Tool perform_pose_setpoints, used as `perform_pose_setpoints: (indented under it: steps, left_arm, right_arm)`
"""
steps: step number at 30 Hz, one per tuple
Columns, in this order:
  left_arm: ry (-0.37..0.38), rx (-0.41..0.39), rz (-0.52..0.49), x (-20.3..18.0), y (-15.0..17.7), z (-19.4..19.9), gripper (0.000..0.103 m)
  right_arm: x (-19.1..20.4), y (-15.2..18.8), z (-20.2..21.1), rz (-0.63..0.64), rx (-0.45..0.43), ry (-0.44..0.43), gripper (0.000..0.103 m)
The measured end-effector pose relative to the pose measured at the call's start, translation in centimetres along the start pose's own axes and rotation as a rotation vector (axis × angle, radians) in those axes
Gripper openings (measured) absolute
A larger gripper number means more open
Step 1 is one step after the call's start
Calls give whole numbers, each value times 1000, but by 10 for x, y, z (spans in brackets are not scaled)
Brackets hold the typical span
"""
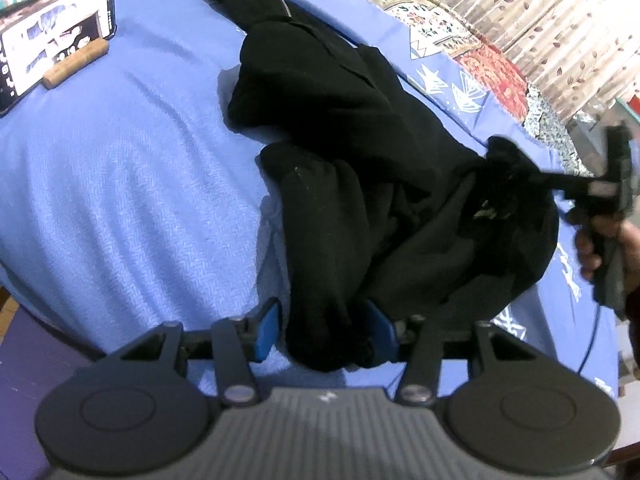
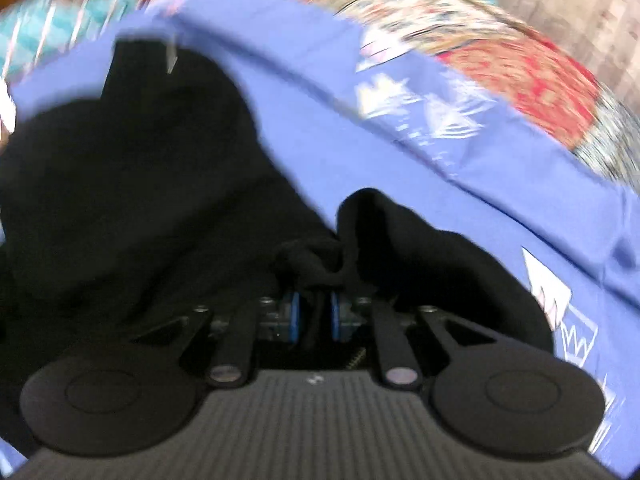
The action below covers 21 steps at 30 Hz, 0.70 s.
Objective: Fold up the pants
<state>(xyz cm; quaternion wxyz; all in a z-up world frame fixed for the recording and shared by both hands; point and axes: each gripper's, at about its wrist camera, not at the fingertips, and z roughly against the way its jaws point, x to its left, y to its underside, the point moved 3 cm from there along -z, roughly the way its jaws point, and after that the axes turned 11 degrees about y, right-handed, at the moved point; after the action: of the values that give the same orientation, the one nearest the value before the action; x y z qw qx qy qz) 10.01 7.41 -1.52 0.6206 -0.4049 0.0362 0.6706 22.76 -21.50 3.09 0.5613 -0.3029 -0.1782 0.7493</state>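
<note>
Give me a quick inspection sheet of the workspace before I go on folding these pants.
Surface: blue sheet with white prints along its far edge, lightly wrinkled.
Job's things: black pants, crumpled in a heap, not yet folded.
Clutter: phone with its screen lit at the far left; a wooden cylinder lies against it.
Grippers: left tongs open, a bunch of pants between the blue pads, no squeeze visible; right tongs shut on a fold of the pants.
Cables: a thin dark cable runs over the sheet at the right edge.
Surroundings: patterned quilt beyond the sheet, leaf-print curtain behind; a hand grips the right tool.
</note>
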Motion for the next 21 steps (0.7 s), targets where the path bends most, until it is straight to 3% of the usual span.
perform_pose_setpoints:
  steps: [7,14,21]
  left_arm:
    - [-62,20,-45,-4,1,-3,50]
    - [-114,30,-86,-9,2,-6,55]
    - [-142,29,-95,-12,6,2,57]
  right_arm:
    - [-59,5,34,-346,-95,38,16]
    - [-124,31,82,-704,-251,71,15]
    - [-191,66,120,-977,-332,248,16]
